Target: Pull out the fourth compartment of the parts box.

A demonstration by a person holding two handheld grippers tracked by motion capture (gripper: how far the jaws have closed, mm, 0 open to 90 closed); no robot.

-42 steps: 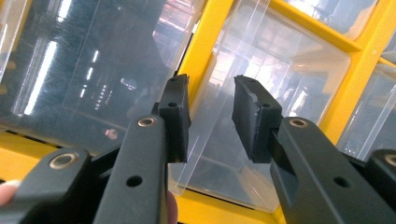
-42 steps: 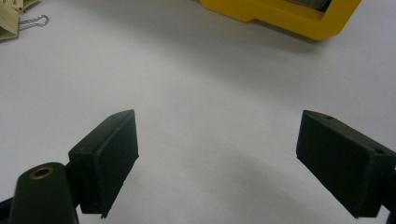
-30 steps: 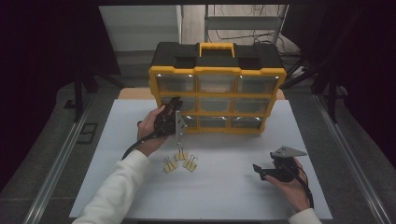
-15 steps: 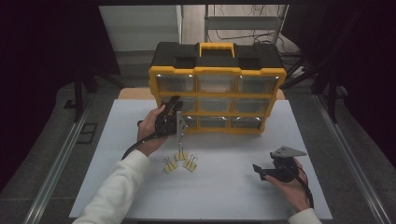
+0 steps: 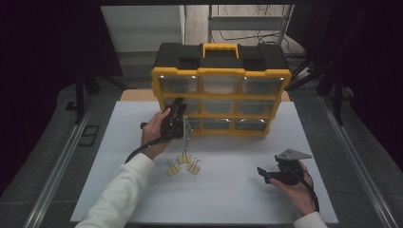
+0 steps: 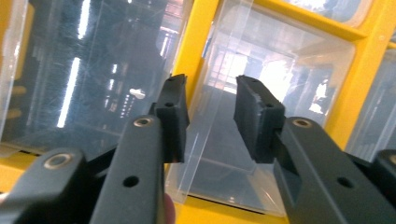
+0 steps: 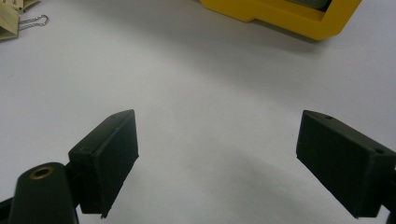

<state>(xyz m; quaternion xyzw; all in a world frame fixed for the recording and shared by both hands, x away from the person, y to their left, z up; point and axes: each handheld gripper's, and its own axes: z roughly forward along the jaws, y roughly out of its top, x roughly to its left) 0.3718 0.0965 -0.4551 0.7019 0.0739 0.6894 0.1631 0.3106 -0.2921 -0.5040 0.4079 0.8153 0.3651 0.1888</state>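
Note:
A yellow and black drawer organizer (image 5: 221,76) stands upright at the back of the white mat (image 5: 228,199). My left gripper (image 5: 179,122) is at its lower left corner, where a clear drawer (image 5: 186,135) sticks out toward me. In the left gripper view the gripper (image 6: 212,116) has its jaws apart, just after opening. The clear drawer (image 6: 219,149) sits in the gap beside the yellow frame (image 6: 196,46), and the pads do not press on it. My right gripper (image 5: 262,172) rests low at the front right, open and empty (image 7: 217,158).
Three yellow binder clips (image 5: 183,160) lie on the mat just in front of the left hand, and one of the clips (image 7: 9,21) shows at the top left of the right gripper view. The organizer's base (image 7: 280,14) lies ahead of the right gripper.
Nothing has clearly moved: the left hand stays at the organizer's lower left drawer and the right hand rests where it was.

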